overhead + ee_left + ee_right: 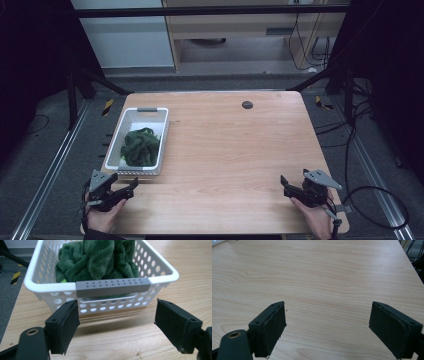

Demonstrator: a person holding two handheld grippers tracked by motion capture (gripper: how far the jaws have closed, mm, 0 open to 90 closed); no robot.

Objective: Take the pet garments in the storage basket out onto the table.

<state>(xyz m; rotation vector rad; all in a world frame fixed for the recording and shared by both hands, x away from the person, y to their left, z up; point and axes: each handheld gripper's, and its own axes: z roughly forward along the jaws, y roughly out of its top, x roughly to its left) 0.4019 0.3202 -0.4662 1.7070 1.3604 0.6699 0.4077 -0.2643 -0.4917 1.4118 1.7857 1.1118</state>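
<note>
Green cloth sits bunched in the white basket at the desk's left edge, untouched as far as we can judge, with our left tongs wide just short of its grey handle and right tongs wide, empty, near the front-right corner.
</note>
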